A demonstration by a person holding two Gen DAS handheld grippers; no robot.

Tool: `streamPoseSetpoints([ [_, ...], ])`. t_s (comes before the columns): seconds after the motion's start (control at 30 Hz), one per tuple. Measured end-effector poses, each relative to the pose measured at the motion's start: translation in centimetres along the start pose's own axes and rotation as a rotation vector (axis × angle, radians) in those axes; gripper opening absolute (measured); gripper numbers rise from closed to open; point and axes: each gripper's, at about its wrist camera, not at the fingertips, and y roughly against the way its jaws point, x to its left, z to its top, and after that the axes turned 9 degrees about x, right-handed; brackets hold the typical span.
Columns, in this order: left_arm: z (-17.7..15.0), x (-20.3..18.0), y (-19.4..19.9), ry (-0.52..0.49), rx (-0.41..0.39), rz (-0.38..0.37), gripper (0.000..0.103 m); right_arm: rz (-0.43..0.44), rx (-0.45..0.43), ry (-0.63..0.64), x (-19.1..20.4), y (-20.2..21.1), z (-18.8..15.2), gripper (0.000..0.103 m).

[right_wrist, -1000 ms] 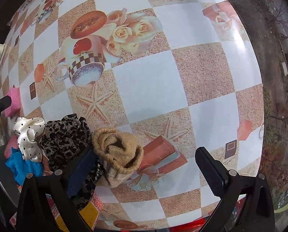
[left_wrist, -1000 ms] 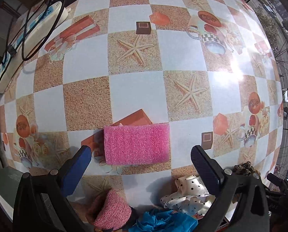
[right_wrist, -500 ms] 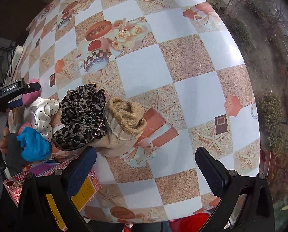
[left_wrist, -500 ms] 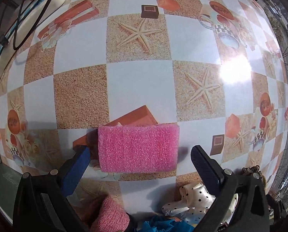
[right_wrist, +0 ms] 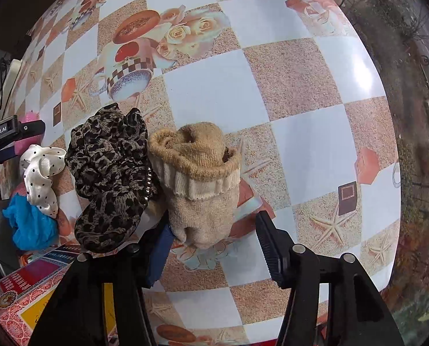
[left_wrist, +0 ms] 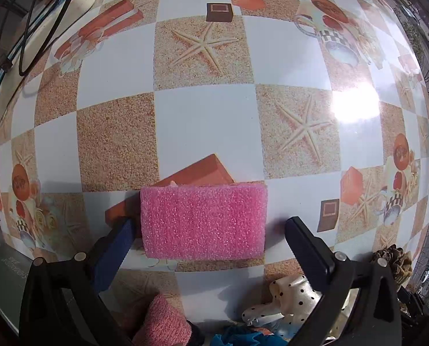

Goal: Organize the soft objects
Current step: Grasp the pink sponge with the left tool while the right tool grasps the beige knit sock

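Two grippers point down | left gripper point(left_wrist: 210, 232) spread astride pink sponge point(left_wrist: 204, 221) | right gripper point(right_wrist: 213, 240) narrowing around tan sock point(right_wrist: 201, 193)

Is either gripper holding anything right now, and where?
Nothing held. Left gripper open astride the pink sponge; right gripper, jaws just closing, brackets the beige sock's lower end, not yet gripping.

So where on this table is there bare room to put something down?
Free: the tablecloth beyond the pink sponge, and right of the beige sock. Crowded: the near edge, where leopard scrunchie, polka-dot scrunchie and blue cloth bunch together.
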Motion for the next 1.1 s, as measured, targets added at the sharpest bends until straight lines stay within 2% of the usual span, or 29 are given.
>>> streamPoseSetpoints([
  [0.07, -0.3, 0.1, 0.1, 0.001, -0.003, 0.001, 0.103, -0.006, -0.008, -0.011, -1.8, 0.4, -0.9, 0.059],
  [0.13, -0.3, 0.2, 0.2, 0.001, -0.004, 0.001, 0.103, 0.024, -0.018, -0.007, -3.2, 0.8, -1.7, 0.059],
  [0.2, -0.4, 0.2, 0.3, 0.0, -0.004, 0.002, 0.103, 0.031, -0.032, 0.001, -3.4, 1.0, -2.0, 0.061],
  [0.23, -0.4, 0.3, 0.3, 0.0, -0.003, 0.002, 0.103, 0.031, -0.04, 0.009, -3.1, 1.0, -1.9, 0.065],
  [0.27, -0.4, 0.3, 0.3, 0.0, -0.001, 0.002, 0.103, 0.034, -0.049, 0.015, -2.3, 1.3, -2.3, 0.076],
  [0.3, -0.4, 0.3, 0.3, 0.0, 0.001, 0.002, 0.103, 0.036, -0.061, 0.023, -2.0, 1.5, -2.2, 0.08],
  [0.4, -0.3, 0.4, 0.3, 0.0, 0.009, 0.002, 0.103, 0.004, -0.089, 0.074, 0.1, 2.1, -1.3, 0.08],
  [0.5, -0.1, 0.4, 0.4, 0.0, 0.002, 0.002, 0.103, -0.067, -0.062, 0.118, 1.7, 1.0, 0.1, 0.08],
  [0.6, -0.2, 0.4, 0.4, -0.002, -0.008, 0.003, 0.103, -0.08, -0.031, 0.133, 2.2, -0.4, 1.1, 0.08],
  [0.63, -0.3, 0.4, 0.5, -0.001, -0.009, 0.002, 0.103, -0.085, -0.034, 0.139, 2.2, -0.6, 1.1, 0.082],
  [0.73, -0.5, 0.4, 0.5, 0.002, -0.02, 0.002, 0.103, -0.097, -0.003, 0.147, 2.7, -1.9, 1.5, 0.103],
  [0.8, -0.7, 0.4, 0.6, -0.001, -0.032, 0.002, 0.103, -0.145, -0.013, 0.175, 3.3, -2.2, 1.2, 0.103],
  [0.9, -0.8, 0.5, 0.6, 0.001, -0.026, 0.002, 0.103, -0.143, -0.005, 0.173, 3.3, -2.5, 1.1, 0.103],
  [1.1, -0.4, 0.3, 0.7, 0.0, -0.014, 0.008, 0.103, -0.143, 0.021, 0.166, 4.3, -3.0, 4.0, 0.103],
])
